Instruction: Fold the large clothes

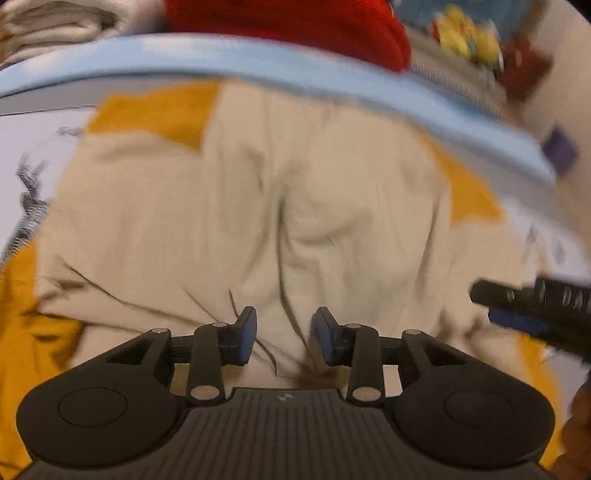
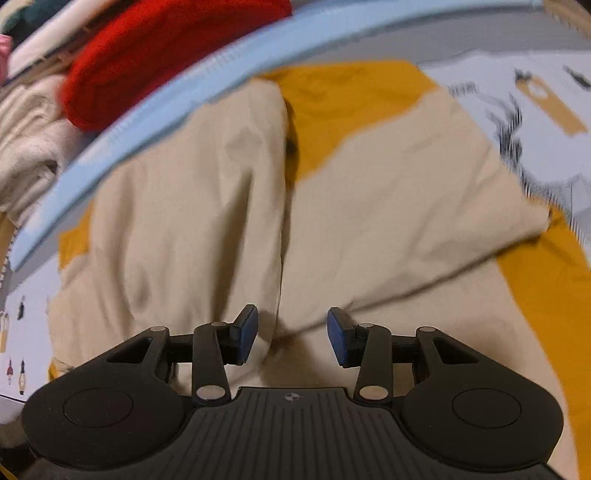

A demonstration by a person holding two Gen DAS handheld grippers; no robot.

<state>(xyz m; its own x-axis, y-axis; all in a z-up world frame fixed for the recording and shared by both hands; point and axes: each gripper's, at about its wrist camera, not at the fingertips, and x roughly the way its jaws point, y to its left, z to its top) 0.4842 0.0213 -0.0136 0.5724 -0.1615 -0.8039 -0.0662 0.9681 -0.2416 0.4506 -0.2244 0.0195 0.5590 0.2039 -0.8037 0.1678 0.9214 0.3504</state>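
A large beige garment lies rumpled on a mustard-yellow cloth, with a deep crease down its middle. My left gripper hovers low over the near hem, open, with only creased fabric showing in the gap between its blue pads. In the right wrist view the same beige garment shows a long fold line, and the yellow cloth peeks out behind it. My right gripper is open over a raised ridge of that fold, its pads clear of it. A finger of the right gripper juts in at the left wrist view's right edge.
A light-blue border runs along the far side of the white printed sheet. Beyond it lie a red knit item, cream folded textiles and blurred yellow toys.
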